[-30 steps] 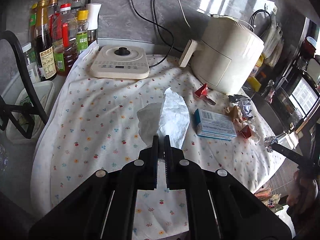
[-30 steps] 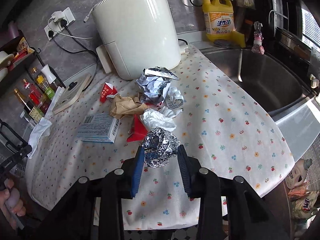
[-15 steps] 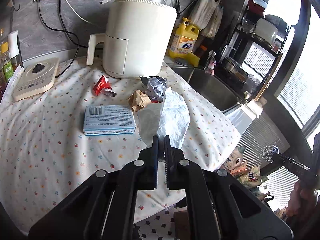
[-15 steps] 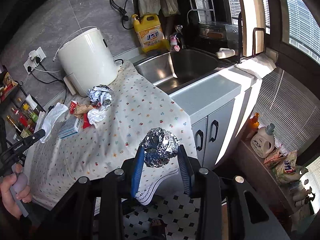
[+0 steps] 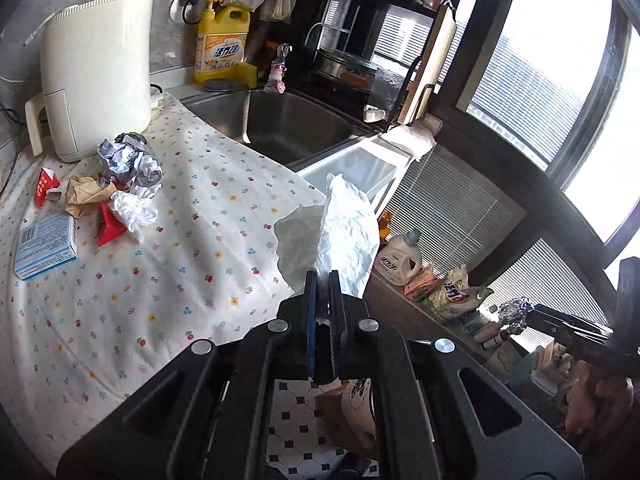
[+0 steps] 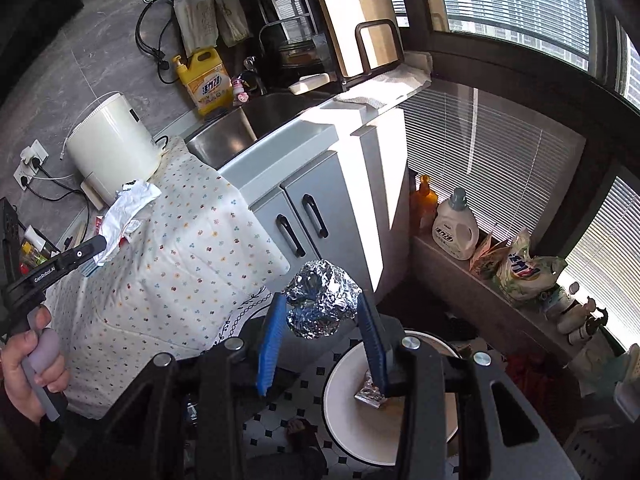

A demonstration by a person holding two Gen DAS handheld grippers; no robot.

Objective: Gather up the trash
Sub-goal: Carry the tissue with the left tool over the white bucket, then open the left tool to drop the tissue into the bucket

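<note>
My left gripper (image 5: pixel 323 280) is shut on a crumpled white tissue (image 5: pixel 340 228) and holds it in the air past the counter's front edge. My right gripper (image 6: pixel 320 312) is shut on a foil ball (image 6: pixel 322 304), held above the floor just left of a round white bin (image 6: pixel 344 408) that has a small foil piece (image 6: pixel 370 392) inside. More trash lies on the floral cloth (image 5: pixel 172 264): crumpled paper (image 5: pixel 128 158), a brown wrapper (image 5: pixel 86 196), red scraps (image 5: pixel 108 226) and a blue box (image 5: pixel 46 246).
A white air fryer (image 5: pixel 96 72) stands at the back of the counter, with a steel sink (image 5: pixel 288 124) and a yellow detergent jug (image 5: pixel 222 46) beside it. Grey cabinet doors (image 6: pixel 316 220) sit under the sink. Bottles and bags (image 6: pixel 516 264) line a low ledge by the window.
Both grippers have swung right, away from the counter. The right one has dropped with the foil ball toward the floor, and the white bin has come into view under it.
</note>
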